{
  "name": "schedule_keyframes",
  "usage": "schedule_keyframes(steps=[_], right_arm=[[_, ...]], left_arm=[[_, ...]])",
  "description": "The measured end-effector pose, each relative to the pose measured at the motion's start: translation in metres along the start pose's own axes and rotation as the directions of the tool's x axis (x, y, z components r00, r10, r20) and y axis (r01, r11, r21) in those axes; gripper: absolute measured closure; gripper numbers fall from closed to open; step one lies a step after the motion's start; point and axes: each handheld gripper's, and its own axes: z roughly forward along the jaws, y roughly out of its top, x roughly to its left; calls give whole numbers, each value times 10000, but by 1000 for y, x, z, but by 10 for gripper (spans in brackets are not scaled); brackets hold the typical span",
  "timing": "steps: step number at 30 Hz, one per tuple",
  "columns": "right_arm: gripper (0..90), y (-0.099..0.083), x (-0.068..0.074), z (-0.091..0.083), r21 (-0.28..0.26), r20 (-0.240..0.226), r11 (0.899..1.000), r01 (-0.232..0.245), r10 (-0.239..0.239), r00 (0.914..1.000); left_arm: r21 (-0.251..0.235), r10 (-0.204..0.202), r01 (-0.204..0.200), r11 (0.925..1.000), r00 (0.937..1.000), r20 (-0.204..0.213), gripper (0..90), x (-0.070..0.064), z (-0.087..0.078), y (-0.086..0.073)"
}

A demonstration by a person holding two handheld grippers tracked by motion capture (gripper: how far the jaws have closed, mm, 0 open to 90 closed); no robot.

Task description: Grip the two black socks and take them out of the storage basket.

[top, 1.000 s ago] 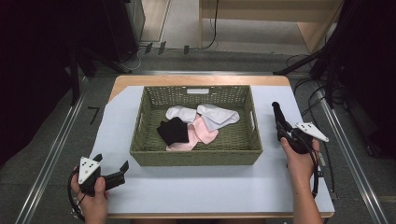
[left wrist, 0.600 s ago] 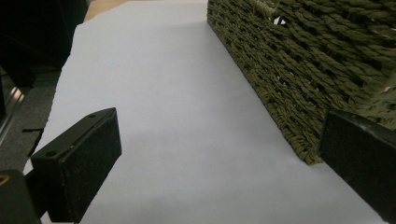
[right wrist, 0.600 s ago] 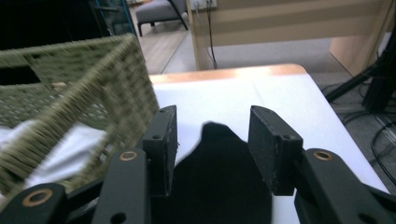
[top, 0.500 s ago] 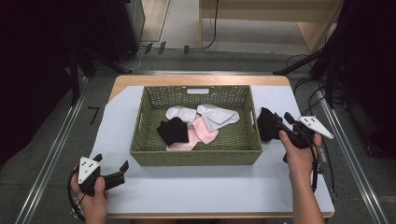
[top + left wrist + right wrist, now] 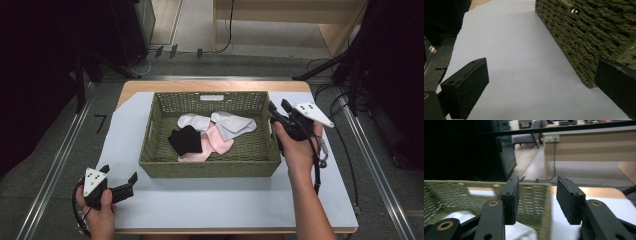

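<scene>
An olive woven basket (image 5: 210, 167) stands mid-table and holds white socks (image 5: 232, 124), a pink sock (image 5: 216, 142) and a black sock (image 5: 185, 140). My right gripper (image 5: 278, 106) hovers open at the basket's right rim, near the far corner. In the right gripper view its jaws (image 5: 539, 200) stand on either side of the basket's wall (image 5: 544, 202), with a white sock (image 5: 521, 232) below. My left gripper (image 5: 120, 174) rests open near the table's front left corner. Its wide-spread jaws (image 5: 540, 92) face the basket's outer wall (image 5: 586, 37) with nothing between them.
A pale sheet (image 5: 210, 205) covers the wooden table (image 5: 200, 86). Metal rails (image 5: 55, 170) run along both sides on the floor. Cables (image 5: 320, 90) lie behind the table's right corner. Bare sheet lies in front of the basket and on both its sides.
My right gripper has swung left from over the sheet to the basket's right rim, and its jaws have turned toward the basket. The left gripper has stayed put.
</scene>
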Motion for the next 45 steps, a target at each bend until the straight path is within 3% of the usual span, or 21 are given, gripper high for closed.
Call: schedule_keyframes(steps=[4,9,10,11,13,17,22,26,28,31,32,35,36,37,38,40,41,42,43,44,45], right_arm=[[547,3,22,13,107,-118,9995,311,-309,9995],[530,-7,65,46,887,-1016,9939,658,-567,9932],[530,-7,65,46,887,-1016,9939,658,-567,9932],[526,-13,79,57,1241,-1312,9882,894,-730,9887],[526,-19,91,67,1522,-1588,9833,997,-752,9844],[521,-28,108,83,2231,-2121,9713,823,-340,9767],[525,-34,124,95,2792,-2439,9492,1452,-761,9668],[529,-38,133,100,3015,-2778,9433,1388,-523,9592],[521,-41,143,105,3212,-3070,9316,1699,-673,9493],[518,-42,148,108,3307,-3244,9275,1743,-617,9439],[512,-44,156,112,3400,-3497,9211,1897,-634,9347],[518,-48,161,115,3475,-3597,9169,1961,-628,9309],[520,-53,164,118,3713,-3678,9063,2017,-559,9282],[520,-53,164,118,3713,-3678,9063,2017,-559,9282],[518,-62,166,122,4137,-3857,8807,2308,-601,9207],[517,-70,168,124,4646,-4215,8412,2764,-645,9046],[517,-70,168,124,4646,-4215,8412,2764,-645,9046],[511,-73,169,125,4891,-4317,8211,2942,-652,8997],[500,-77,170,127,5122,-4426,7926,3308,-865,8925],[500,-77,170,127,5122,-4426,7926,3308,-865,8925],[493,-79,170,128,5235,-4423,7841,3334,-844,8929]], left_arm=[[5,-10,10,10000,10000,6,7,0,0,0],[7,-41,41,10000,10000,19,7,0,0,0],[7,-41,41,10000,10000,19,7,0,0,0],[16,-52,52,10000,10000,13,7,0,0,0],[7,-37,37,10000,10000,17,7,0,0,0],[5,-73,73,10000,10000,24,7,0,0,0],[79,-51,51,10000,10000,10,7,1,0,0],[77,-79,79,9999,10000,-29,7,1,0,0],[63,-111,111,9999,9999,-26,7,1,0,0],[49,-153,154,9999,9999,-38,7,1,1,0],[43,-155,155,9999,9999,-12,7,1,1,0],[37,-180,180,9998,9998,1,7,1,1,0],[31,-168,168,9999,9999,8,7,2,0,0],[31,-168,168,9999,9999,8,7,2,0,0],[7,-187,187,9998,9998,13,7,2,1,0],[31,-199,199,9998,9998,18,7,2,1,0],[41,-192,192,9998,9998,16,7,2,1,0],[54,-180,180,9998,9998,18,7,2,1,0],[58,-182,182,9998,9998,13,7,1,1,0],[58,-182,182,9998,9998,13,7,1,1,0],[50,-179,179,9998,9998,11,7,1,1,0]])
